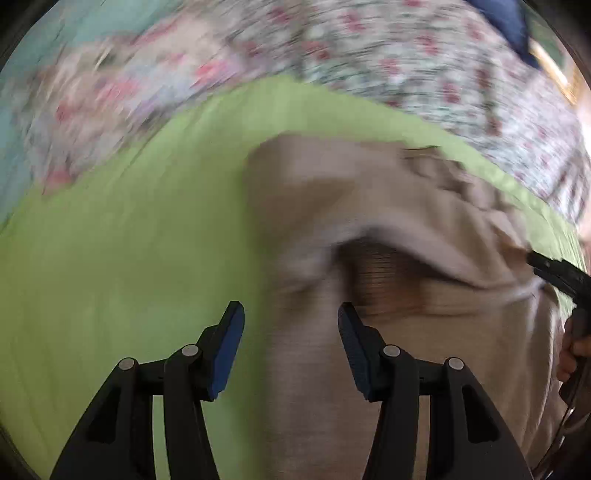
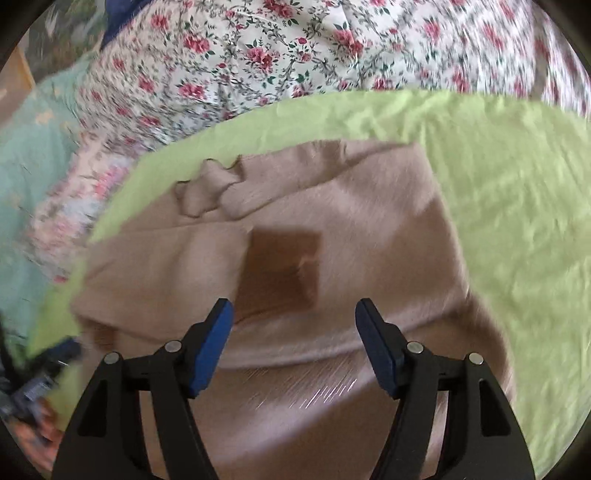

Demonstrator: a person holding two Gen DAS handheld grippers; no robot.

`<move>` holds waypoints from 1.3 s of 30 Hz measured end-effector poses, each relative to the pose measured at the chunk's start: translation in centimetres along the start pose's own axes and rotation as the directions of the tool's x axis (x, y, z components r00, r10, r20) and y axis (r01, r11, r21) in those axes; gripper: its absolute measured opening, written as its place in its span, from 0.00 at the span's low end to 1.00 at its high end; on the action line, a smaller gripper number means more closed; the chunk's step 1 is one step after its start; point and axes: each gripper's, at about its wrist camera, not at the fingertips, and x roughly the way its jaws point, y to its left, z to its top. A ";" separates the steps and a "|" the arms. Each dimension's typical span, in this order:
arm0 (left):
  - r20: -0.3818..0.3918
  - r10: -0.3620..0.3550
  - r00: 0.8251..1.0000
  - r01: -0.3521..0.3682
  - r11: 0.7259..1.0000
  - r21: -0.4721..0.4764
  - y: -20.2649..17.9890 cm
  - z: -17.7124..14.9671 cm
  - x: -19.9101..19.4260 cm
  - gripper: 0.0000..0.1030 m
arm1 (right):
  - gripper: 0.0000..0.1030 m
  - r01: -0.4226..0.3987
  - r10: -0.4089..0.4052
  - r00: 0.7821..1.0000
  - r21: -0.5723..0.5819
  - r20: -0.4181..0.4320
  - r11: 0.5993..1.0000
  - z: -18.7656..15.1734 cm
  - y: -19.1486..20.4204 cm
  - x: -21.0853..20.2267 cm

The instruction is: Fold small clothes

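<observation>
A small beige garment [image 1: 369, 206] lies partly folded on a light green cloth [image 1: 129, 258]. In the right wrist view the garment [image 2: 332, 221] shows a darker brown square patch [image 2: 284, 269] and a ruffled edge at its far left. My left gripper [image 1: 291, 314] is open and empty above the garment's left edge. My right gripper [image 2: 295, 314] is open and empty above the garment's near part. In the left wrist view the right gripper's black tip [image 1: 557, 273] shows at the far right edge, touching or just above the garment. Both views are motion-blurred.
A floral bedsheet [image 2: 295, 48] with pink roses lies beyond the green cloth [image 2: 517, 206]. A pale teal fabric [image 2: 33, 166] is at the left. A dark blue item [image 1: 506, 22] is at the top.
</observation>
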 end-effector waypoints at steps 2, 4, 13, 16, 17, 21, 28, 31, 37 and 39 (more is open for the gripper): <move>-0.026 -0.018 1.000 0.017 0.999 -0.043 1.5 0.2 1.1 0.50 | 0.70 -0.042 0.043 0.998 0.052 -0.035 0.998 0.7 -0.5 1.8; -0.032 -0.043 0.999 0.042 0.998 -0.043 1.5 0.3 1.7 0.50 | 0.70 -0.102 0.110 0.991 0.097 -0.078 0.990 1.2 -0.6 3.5; -0.023 0.031 0.999 -0.031 0.999 0.036 -0.9 1.2 2.8 0.41 | 0.09 -0.258 0.237 0.950 0.087 0.201 0.962 3.3 -0.3 -6.2; -0.022 0.026 0.999 -0.026 1.000 0.010 -0.9 0.9 2.9 0.38 | 0.09 -0.142 0.117 0.974 0.119 0.194 0.983 3.2 -2.9 -6.6; -0.021 0.024 0.999 -0.024 1.000 0.000 -0.8 0.8 2.8 0.34 | 0.09 -0.132 0.109 0.982 0.141 0.157 0.981 2.9 -3.9 -5.6; 0.050 -0.019 0.999 0.023 0.997 -0.078 0.2 1.0 0.9 0.28 | 0.09 -0.119 0.107 0.991 0.162 0.081 0.980 1.6 -4.8 -2.6; 0.015 -0.018 1.000 0.020 0.994 -0.105 0.8 0.3 2.0 0.28 | 0.09 -0.230 0.196 0.940 0.094 0.280 0.969 2.4 -3.6 -5.6; 0.008 -0.010 1.000 0.011 0.995 -0.096 0.6 0.2 2.2 0.28 | 0.09 -0.097 0.080 0.985 0.106 0.154 0.990 2.1 -4.1 -2.4; 0.000 -0.005 1.000 0.005 0.996 -0.085 0.4 0.3 2.4 0.28 | 0.14 0.111 -0.114 0.993 0.148 0.009 0.983 0.8 -4.6 -0.5; -0.003 0.004 1.000 -0.004 0.997 -0.081 0.2 0.3 2.5 0.28 | 0.14 0.134 -0.143 0.986 0.104 0.087 0.986 1.1 -3.0 -2.3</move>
